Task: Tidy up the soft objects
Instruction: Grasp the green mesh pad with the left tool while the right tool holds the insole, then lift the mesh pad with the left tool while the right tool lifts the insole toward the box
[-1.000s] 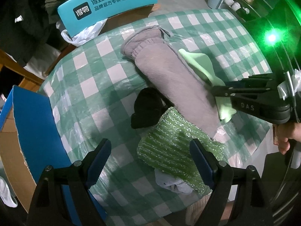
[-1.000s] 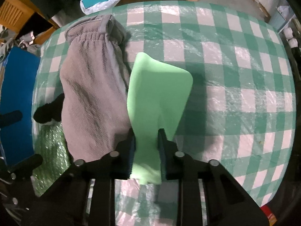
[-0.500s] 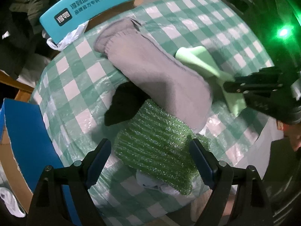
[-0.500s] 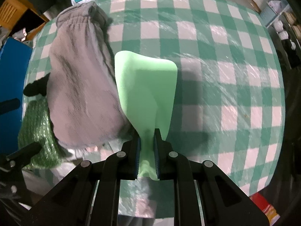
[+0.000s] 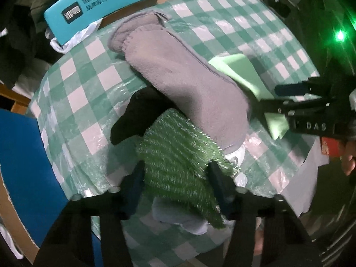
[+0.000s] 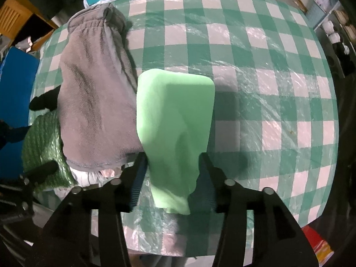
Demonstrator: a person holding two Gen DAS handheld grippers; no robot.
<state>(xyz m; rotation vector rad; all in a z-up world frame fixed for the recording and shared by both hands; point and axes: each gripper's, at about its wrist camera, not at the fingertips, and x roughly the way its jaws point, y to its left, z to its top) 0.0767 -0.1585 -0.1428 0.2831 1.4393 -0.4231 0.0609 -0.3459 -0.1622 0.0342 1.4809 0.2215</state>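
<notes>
A sparkly green cloth (image 5: 178,162) lies near the front edge of the green-checked table (image 5: 73,93). My left gripper (image 5: 175,175) points straight down over it, its jaws closing with the cloth between them; the cloth still lies flat. A long grey fleece piece (image 5: 184,84) overlaps the cloth's far end, and a black item (image 5: 138,115) lies beside it. The light green cloth (image 6: 175,115) rests on the table to the right of the grey fleece (image 6: 93,102). My right gripper (image 6: 172,173) straddles its near end, jaws opening, pads clear of it.
A pale grey garment (image 5: 178,220) pokes out from under the sparkly cloth at the table's edge. A blue box (image 5: 20,166) stands to the left of the table. A teal sign (image 5: 100,4) and a white bag sit behind it. A hand (image 5: 347,164) holds the right gripper.
The right gripper dragged the light green cloth a little and then let go of it. The left jaws went from wide apart to half closed around the sparkly green cloth.
</notes>
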